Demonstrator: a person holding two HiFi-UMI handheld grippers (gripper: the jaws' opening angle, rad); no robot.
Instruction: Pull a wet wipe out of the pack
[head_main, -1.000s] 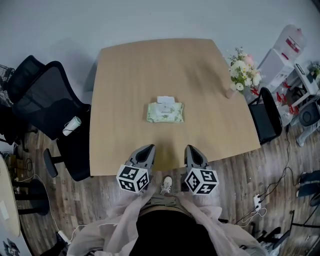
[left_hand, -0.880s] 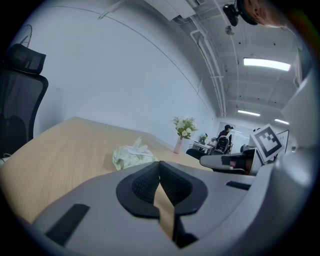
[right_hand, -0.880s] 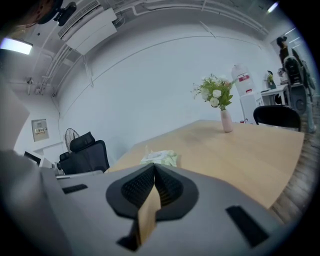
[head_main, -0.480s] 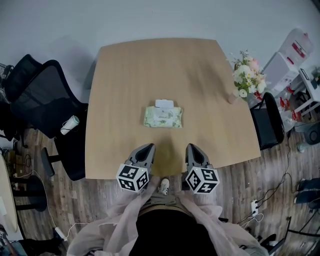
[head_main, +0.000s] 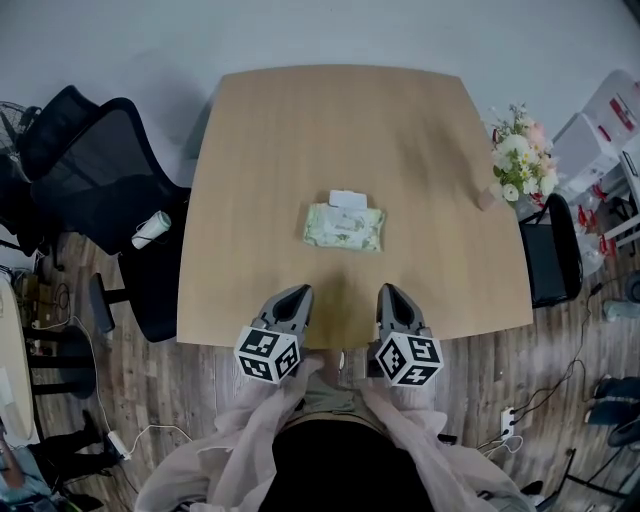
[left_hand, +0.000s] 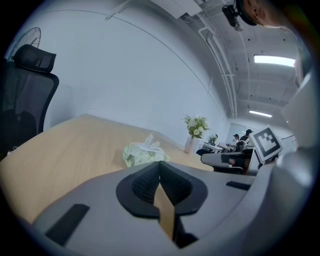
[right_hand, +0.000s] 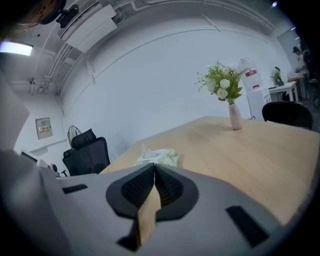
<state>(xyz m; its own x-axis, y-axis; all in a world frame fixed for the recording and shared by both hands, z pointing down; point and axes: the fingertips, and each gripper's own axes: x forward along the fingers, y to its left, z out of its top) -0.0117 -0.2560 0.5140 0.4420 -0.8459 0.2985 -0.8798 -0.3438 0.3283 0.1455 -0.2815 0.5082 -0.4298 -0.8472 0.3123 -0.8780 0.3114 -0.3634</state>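
A pale green wet wipe pack (head_main: 344, 228) lies flat in the middle of the wooden table (head_main: 260, 150), its white flap (head_main: 347, 198) lifted at the far side. My left gripper (head_main: 299, 293) and right gripper (head_main: 389, 291) hover side by side over the table's near edge, well short of the pack. Both are shut with nothing between their fingers. The left gripper view shows the pack (left_hand: 143, 152) ahead, just beyond the closed tips (left_hand: 160, 163). Past the closed right gripper (right_hand: 154, 167), the right gripper view also has the pack (right_hand: 158, 156) straight ahead.
A black office chair (head_main: 95, 190) stands left of the table with a white roll (head_main: 152, 229) on its seat. A vase of flowers (head_main: 519, 165) sits at the table's right corner, another dark chair (head_main: 553, 252) beside it. Cables lie on the wood floor (head_main: 520, 410).
The head view has swung, so the table and pack now sit a little further right in the picture. Both grippers stay shut near the table's front edge.
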